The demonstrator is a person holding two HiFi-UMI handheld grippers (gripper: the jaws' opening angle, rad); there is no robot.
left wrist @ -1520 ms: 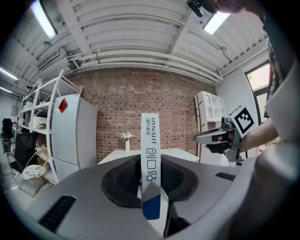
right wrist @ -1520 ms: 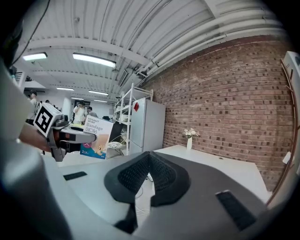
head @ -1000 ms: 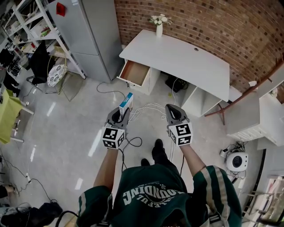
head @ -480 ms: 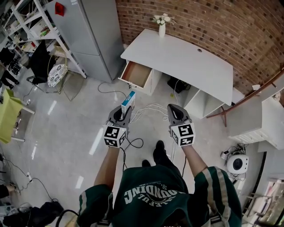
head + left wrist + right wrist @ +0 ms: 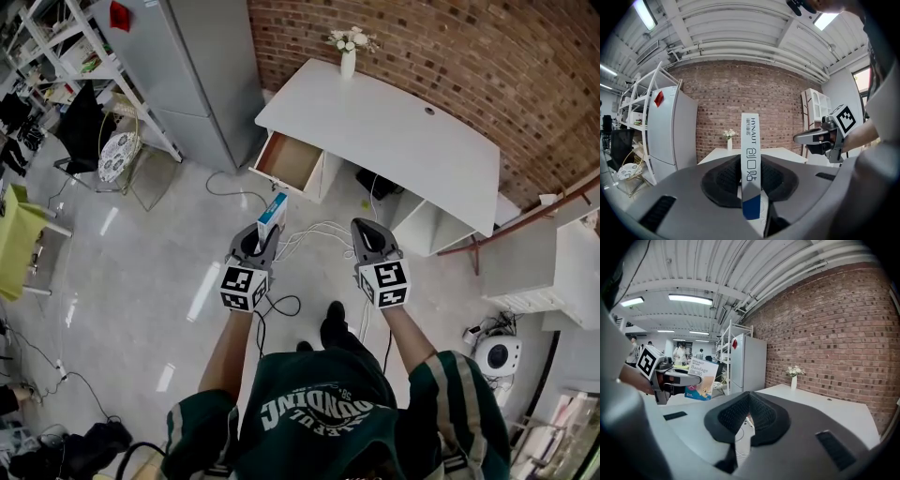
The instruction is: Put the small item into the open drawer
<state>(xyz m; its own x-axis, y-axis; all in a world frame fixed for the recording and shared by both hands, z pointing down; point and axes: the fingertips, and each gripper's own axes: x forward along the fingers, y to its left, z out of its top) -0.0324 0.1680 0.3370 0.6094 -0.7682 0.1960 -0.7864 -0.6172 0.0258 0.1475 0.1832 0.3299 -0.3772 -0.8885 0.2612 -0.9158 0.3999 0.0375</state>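
Observation:
My left gripper [image 5: 261, 232] is shut on a small white and blue bandage box [image 5: 272, 212], which stands upright between its pads. In the left gripper view the box [image 5: 750, 164] shows edge-on between the jaws. My right gripper [image 5: 365, 236] is shut with nothing in it, level with the left one. From the right gripper view the box [image 5: 701, 379] shows in the left gripper [image 5: 684, 377]. Ahead stands a white desk [image 5: 394, 131] with its left drawer [image 5: 289, 159] pulled open, showing a bare wooden inside. Both grippers are well short of the drawer, above the floor.
A white vase of flowers [image 5: 348, 54] stands on the desk's far edge by the brick wall. A grey fridge [image 5: 197, 66] and a metal shelf rack [image 5: 84, 56] stand left of the desk. Cables [image 5: 309, 234] trail on the floor under the grippers.
The view has shifted a little toward the desk; both grippers keep their pose and the box stays in the left gripper.

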